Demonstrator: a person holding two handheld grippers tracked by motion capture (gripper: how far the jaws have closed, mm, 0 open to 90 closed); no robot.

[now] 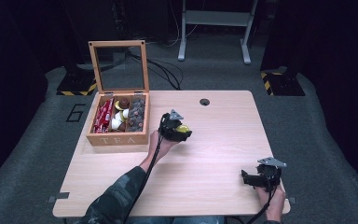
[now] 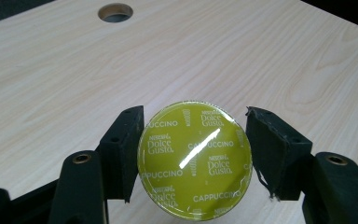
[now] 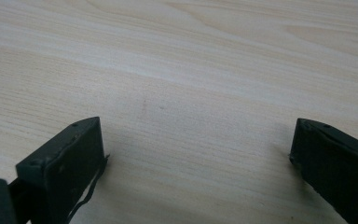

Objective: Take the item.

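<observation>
A yellow-green coffee capsule [image 2: 195,161] with "Cappuccino" printed on its foil lid sits clamped between the two black jaws of my left gripper [image 2: 195,158]. In the high view the same capsule [image 1: 182,129] shows as a yellow spot in my left gripper [image 1: 179,129], just right of the wooden tea box [image 1: 116,139] and low over the table. My right gripper [image 1: 248,178] rests near the table's front right corner. Its jaws stand wide apart in the right gripper view [image 3: 196,154], with only bare wood between them.
The tea box's glass lid [image 1: 119,65] stands open; red packets [image 1: 103,115] and several capsules [image 1: 129,113] fill its compartments. A round cable hole [image 1: 204,101] lies at the table's far edge, also seen ahead of the left gripper [image 2: 115,12]. Cables run over the floor behind.
</observation>
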